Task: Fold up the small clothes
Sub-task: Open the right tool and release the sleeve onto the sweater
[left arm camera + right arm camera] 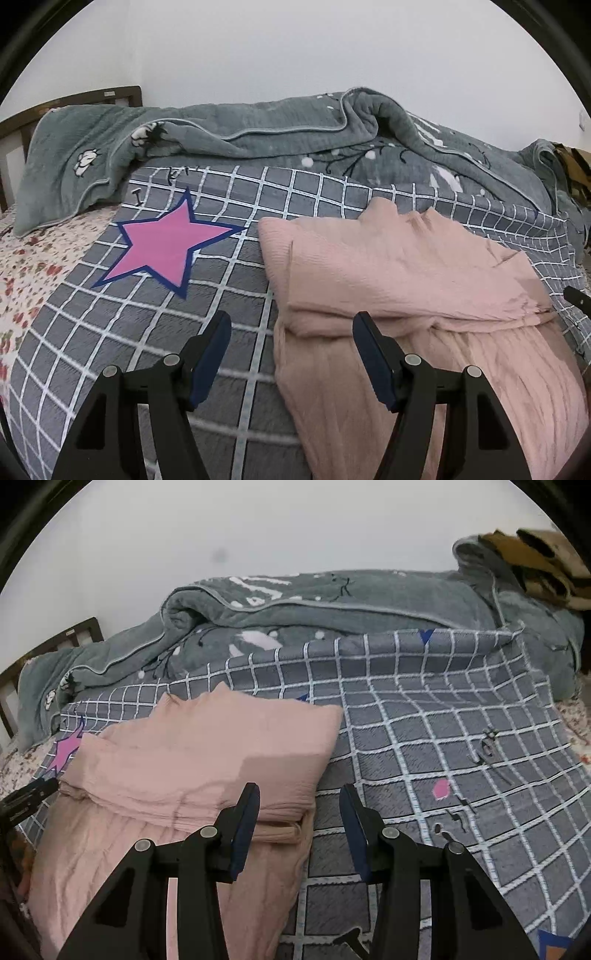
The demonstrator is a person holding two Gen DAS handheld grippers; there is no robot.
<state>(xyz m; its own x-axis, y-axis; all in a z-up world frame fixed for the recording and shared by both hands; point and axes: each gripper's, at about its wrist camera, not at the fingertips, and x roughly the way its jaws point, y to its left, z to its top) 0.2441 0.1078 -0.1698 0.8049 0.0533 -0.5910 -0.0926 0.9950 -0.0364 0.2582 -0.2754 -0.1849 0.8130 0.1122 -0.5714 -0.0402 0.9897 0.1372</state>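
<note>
Nearest, the left gripper [291,328] stands spread and empty over the left edge of the garment [402,280]; the right gripper [300,803] stands spread and empty over its right edge. The pink garment lies on the checked blanket [229,295], its far half doubled toward the near side, its near part hanging toward the viewer. It looks thin, limp and light, and would likely sag if lifted; the near corners of the doubled layer seem the best holds. Farthest, a green quilt [258,129] lies bunched.

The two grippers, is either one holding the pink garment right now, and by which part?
Nothing is held. The left gripper and right gripper both stand open over the folded pink ribbed garment, pads clear of it.
</note>
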